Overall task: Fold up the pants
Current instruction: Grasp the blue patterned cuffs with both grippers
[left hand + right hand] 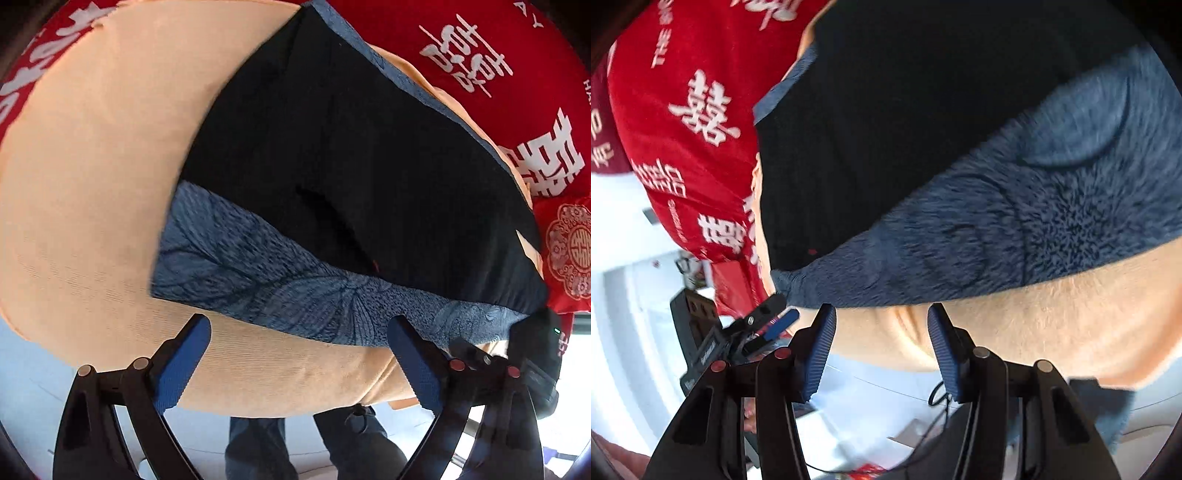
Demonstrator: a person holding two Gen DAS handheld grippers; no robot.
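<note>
My left claw (299, 354) hangs wide open just short of the near edge of the blue patterned cloth (258, 273), nothing between its pads. My right claw (881, 350) stands part open over the peach blanket (1052, 317), empty too, beside the same blue edge. The pants (332, 166) — one dark pair — lie flat on that blue cloth, which rests on the peach blanket, with red printed bedding (480, 74) beyond. I judge I'm at the reach-in for a fold: next I need both claws down on a pants edge, pinching the dark fabric alone — not the layers beneath. Two claws, one blue cloth, one blanket.
</note>
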